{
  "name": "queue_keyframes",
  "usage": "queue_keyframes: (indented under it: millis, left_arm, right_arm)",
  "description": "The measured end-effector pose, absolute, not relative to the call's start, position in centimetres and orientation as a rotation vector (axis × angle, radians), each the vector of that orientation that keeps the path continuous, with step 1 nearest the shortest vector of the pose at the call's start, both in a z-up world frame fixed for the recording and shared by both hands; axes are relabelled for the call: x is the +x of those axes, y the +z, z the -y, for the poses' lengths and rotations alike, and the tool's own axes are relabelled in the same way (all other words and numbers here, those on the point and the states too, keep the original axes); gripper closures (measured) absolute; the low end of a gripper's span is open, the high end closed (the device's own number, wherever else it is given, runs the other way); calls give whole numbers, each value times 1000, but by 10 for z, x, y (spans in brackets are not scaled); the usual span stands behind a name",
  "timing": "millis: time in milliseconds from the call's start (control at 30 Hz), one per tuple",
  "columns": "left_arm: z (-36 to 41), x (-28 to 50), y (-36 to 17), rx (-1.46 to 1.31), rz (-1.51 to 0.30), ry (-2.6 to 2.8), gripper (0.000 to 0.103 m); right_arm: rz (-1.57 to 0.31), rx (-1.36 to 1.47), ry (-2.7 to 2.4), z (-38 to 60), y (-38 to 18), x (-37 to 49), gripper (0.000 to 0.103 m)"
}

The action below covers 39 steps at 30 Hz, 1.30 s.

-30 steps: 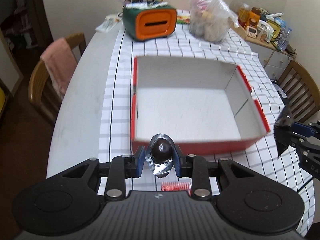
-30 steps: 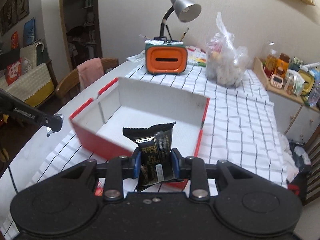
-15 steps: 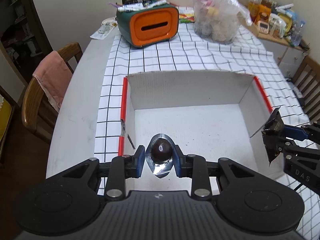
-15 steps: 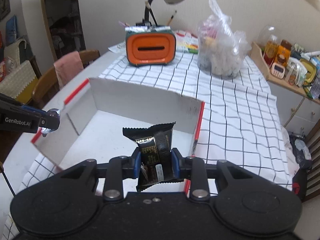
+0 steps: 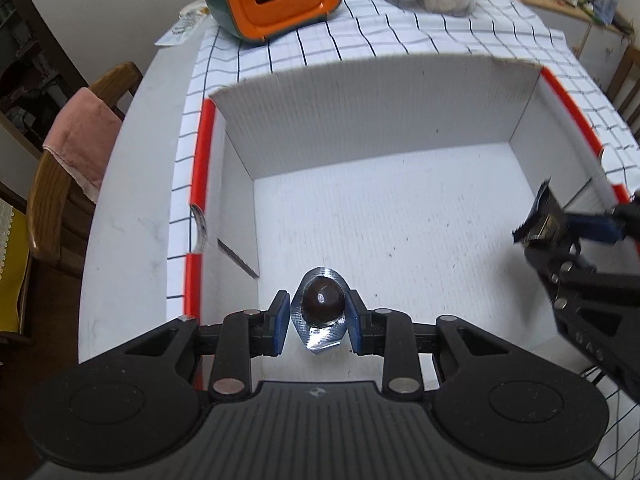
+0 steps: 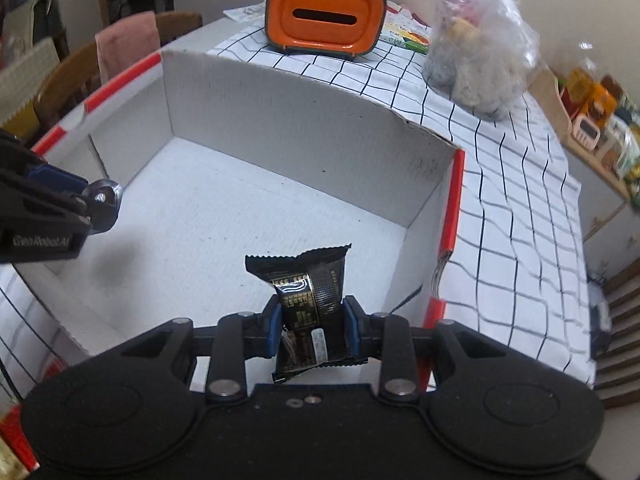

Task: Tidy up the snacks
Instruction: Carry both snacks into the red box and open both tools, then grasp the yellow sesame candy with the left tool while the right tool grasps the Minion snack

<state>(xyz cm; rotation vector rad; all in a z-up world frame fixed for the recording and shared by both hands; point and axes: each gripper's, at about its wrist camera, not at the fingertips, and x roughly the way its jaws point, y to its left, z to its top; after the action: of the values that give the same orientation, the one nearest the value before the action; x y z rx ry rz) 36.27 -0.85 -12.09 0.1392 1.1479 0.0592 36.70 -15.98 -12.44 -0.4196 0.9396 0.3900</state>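
Both snacks look to be at the delivery step, carried over the box for setting down. The left gripper (image 5: 319, 316) clamps a foil-wrapped chocolate (image 5: 322, 303); the right gripper (image 6: 310, 326) clamps a black snack packet (image 6: 308, 300). Just beyond and below both sits the white cardboard box (image 5: 372, 120), its floor bare. Next, I judge, each should lower and let go.

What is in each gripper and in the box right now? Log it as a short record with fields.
left gripper: shut on foil-wrapped chocolate, over the box's near left floor
right gripper: shut on black snack packet, over the box's near right floor
box: white inside, red-edged, open top, nothing lying in it
behind the box: orange tissue holder, clear plastic bag
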Motion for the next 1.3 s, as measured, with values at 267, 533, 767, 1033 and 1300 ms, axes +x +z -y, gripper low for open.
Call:
queue_keyframes:
  millis: [267,533,767,1033,1300]
  left_arm:
    - [8,359,-124,133,-1152,52,74]
    - [-2,352,-108,90,-1112,48,53]
    - [-5,331,-83,67,-1057,41,42]
    - [-5,298,-53,63,-989,14,32]
    - [-2,263,-29,61,-933,-14,23]
  right_arm:
    - [-937,-438,396,162,-124,366,73]
    - [-913,-346,410,173,-107,360,71]
    - [-886,-244,427,188,-82,343,67]
    - [-830,-172,439,196,-54,310,45]
    - [-789,-147,444,199,-35,276,20]
